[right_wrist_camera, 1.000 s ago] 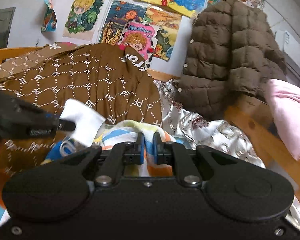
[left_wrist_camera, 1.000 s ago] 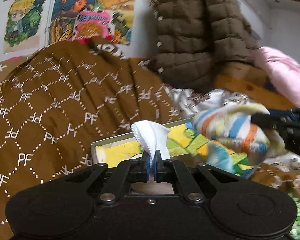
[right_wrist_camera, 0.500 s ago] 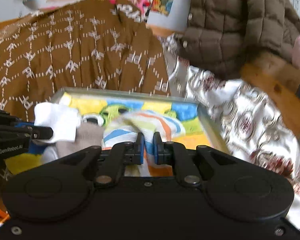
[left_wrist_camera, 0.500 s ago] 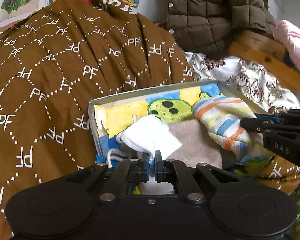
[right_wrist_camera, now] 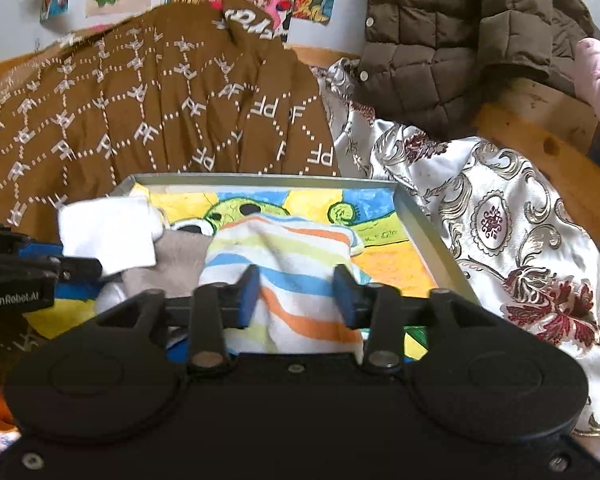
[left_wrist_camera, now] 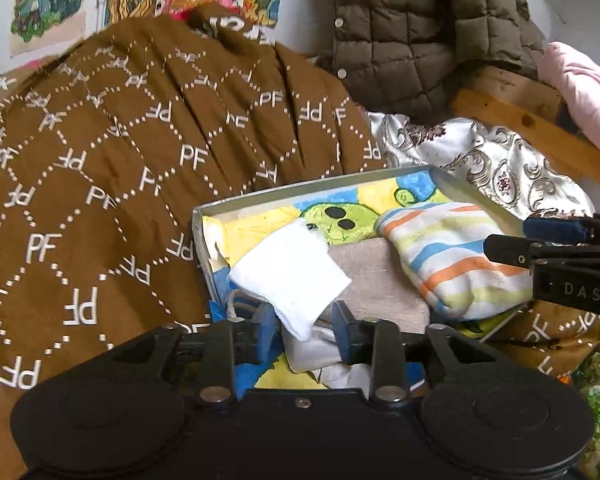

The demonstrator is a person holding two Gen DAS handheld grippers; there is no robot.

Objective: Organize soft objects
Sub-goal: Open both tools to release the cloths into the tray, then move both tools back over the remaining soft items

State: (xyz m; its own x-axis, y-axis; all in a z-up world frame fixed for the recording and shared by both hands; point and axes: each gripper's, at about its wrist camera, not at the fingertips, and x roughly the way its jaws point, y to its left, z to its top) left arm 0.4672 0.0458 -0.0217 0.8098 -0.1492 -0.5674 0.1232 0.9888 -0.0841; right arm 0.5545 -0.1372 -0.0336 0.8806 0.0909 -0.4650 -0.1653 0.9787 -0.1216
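Observation:
A shallow grey box (left_wrist_camera: 300, 193) with a colourful drawing inside lies on the bed. A white folded cloth (left_wrist_camera: 296, 276) rests in its left part, its lower corner between the fingers of my left gripper (left_wrist_camera: 305, 324). Those jaws are opening and the pads stand off the cloth. A striped cloth (right_wrist_camera: 288, 268) lies in the box (right_wrist_camera: 420, 232) over a beige cloth (right_wrist_camera: 176, 264). It sits between the pads of my right gripper (right_wrist_camera: 297, 294), whose jaws are also opening. Each gripper shows in the other's view: the right gripper (left_wrist_camera: 508, 236) and the left gripper (right_wrist_camera: 80, 258).
A brown blanket (left_wrist_camera: 120, 184) with a white PF pattern is heaped left of and behind the box. A silver floral fabric (right_wrist_camera: 500, 216) lies to the right. A quilted brown jacket (left_wrist_camera: 412, 36), a wooden rail (left_wrist_camera: 532, 128) and a pink cloth (left_wrist_camera: 584, 84) are behind.
Both grippers came down with their cloths into the box. Both were shut on the cloths before; now the jaws of both stand apart and the cloths rest in the box.

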